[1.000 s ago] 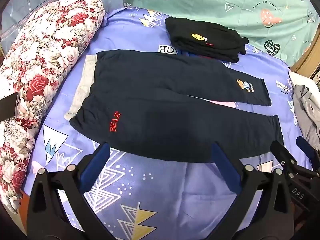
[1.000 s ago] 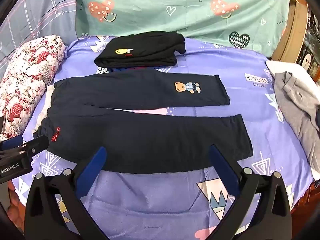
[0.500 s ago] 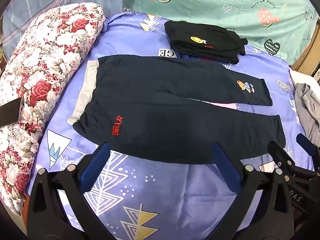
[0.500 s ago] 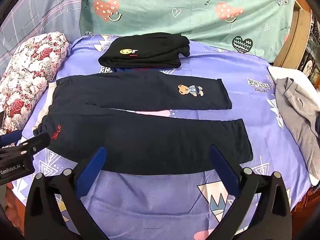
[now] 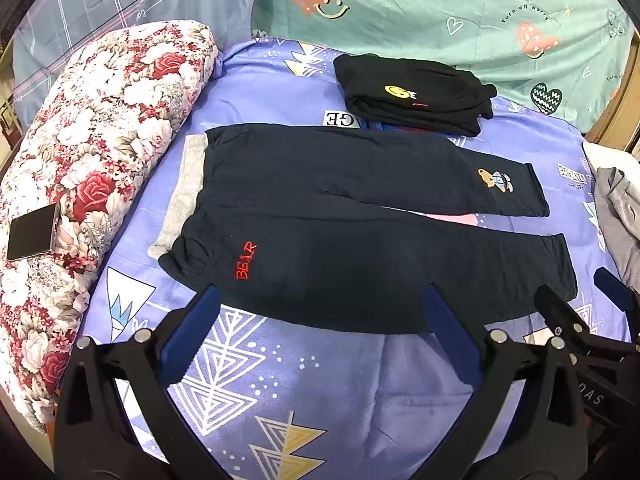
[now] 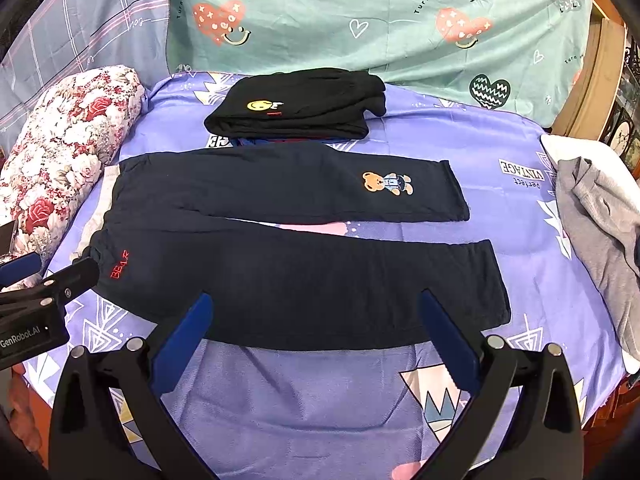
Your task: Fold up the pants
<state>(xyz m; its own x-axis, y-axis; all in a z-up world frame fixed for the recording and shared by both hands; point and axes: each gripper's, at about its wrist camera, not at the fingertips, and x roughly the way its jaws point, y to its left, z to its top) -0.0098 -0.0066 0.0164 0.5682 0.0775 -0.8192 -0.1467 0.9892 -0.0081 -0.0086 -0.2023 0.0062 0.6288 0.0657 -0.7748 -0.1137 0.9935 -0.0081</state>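
Note:
Dark navy pants point(image 5: 340, 240) point(image 6: 280, 272) lie flat on the purple bed sheet, waistband at the left, both legs spread apart toward the right. Red "BEAR" lettering marks the near hip and a bear patch sits on the far leg. My left gripper point(image 5: 320, 300) hovers open just short of the near leg's edge, close to the hip. My right gripper point(image 6: 312, 304) is open over the near leg's front edge, further toward the cuff. Each gripper shows at the edge of the other's view, with nothing between the fingers.
A folded black garment point(image 5: 412, 96) point(image 6: 296, 104) lies behind the pants. A floral bolster point(image 5: 92, 152) with a phone point(image 5: 32, 232) on it borders the left. Grey clothing point(image 6: 600, 224) is heaped at the right. A teal sheet point(image 6: 360, 20) hangs behind the bed.
Both views have drifted slightly, so the pants sit a little lower and nearer the fingertips. The pants themselves have not moved, and both grippers stay open.

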